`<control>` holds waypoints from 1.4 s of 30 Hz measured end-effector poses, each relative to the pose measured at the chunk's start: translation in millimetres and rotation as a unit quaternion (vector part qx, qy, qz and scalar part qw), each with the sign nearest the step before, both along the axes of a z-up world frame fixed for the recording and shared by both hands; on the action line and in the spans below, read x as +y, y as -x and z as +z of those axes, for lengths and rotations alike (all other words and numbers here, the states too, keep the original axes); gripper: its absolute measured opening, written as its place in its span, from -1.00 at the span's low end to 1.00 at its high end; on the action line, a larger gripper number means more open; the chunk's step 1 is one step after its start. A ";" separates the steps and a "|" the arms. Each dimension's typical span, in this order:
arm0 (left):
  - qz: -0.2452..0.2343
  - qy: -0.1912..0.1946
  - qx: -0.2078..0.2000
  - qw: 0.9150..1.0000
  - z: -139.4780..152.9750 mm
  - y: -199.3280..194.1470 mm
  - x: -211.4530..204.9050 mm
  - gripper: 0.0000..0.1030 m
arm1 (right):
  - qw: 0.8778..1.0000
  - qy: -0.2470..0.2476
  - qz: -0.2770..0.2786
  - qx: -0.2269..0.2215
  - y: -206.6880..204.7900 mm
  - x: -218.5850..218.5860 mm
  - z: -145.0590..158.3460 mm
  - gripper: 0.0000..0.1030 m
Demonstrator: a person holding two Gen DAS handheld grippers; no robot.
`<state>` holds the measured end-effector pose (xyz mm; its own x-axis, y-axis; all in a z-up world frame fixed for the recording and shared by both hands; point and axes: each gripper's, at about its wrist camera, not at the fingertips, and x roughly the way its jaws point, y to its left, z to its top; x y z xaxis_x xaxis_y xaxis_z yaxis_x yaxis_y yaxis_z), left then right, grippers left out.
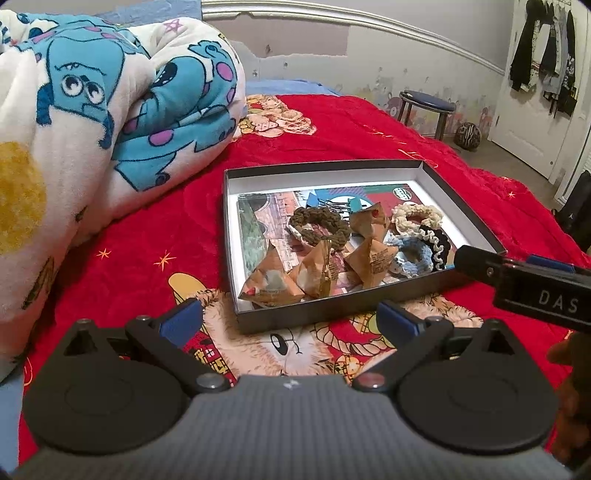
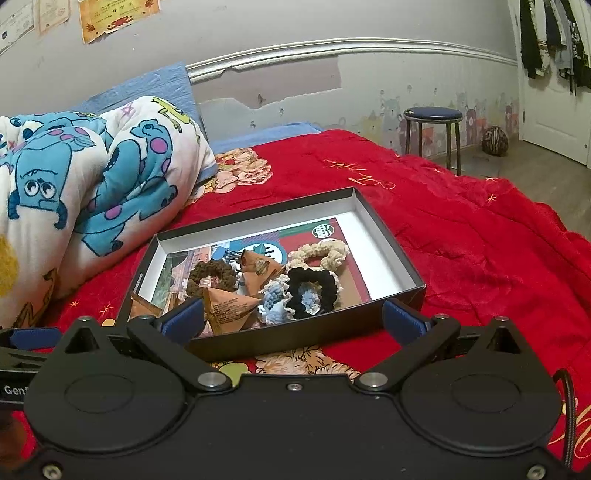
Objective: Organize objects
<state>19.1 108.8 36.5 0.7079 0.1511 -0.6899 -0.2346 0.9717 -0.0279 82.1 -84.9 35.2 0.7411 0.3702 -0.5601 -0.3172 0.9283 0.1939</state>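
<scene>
Your left gripper (image 1: pixel 290 317) and right gripper (image 2: pixel 293 319), jaws spread and empty, hover low before the box (image 2: pixel 295 334) near edge; bare red bedspread (image 2: pixel 480 258) lies right.

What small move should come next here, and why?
Probably ease the right hand-held gripper forward over the box wall toward the black scrunchie. Both grippers are open and empty, short of the box, and the scrunchies and packets lie jumbled inside.

A red bedspread (image 2: pixel 461 229) is covering the bed. A rolled cartoon-print blanket (image 1: pixel 92 122) is lying on it. A blue-topped stool (image 2: pixel 433 114) is standing by the wall, dark clothes (image 1: pixel 543 55) are hanging on the door, and paper sheets (image 2: pixel 118 16) are hanging on the wall.
</scene>
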 end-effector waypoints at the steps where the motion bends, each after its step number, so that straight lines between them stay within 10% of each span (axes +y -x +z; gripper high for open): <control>1: 0.001 0.000 0.001 1.000 0.0 0.0 0.3 1.00 | 1.000 0.001 0.001 0.000 0.1 0.3 -0.2 1.00; 42: 0.010 -0.003 0.005 1.000 1.7 4.8 -0.4 1.00 | 0.999 0.031 -0.010 -0.005 -1.7 1.3 -5.4 1.00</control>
<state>14.3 108.4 38.2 0.6979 0.1703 -0.6957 -0.2547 0.9668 -0.0188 83.8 -83.6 29.8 0.7535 0.3201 -0.5743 -0.3007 0.9446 0.1319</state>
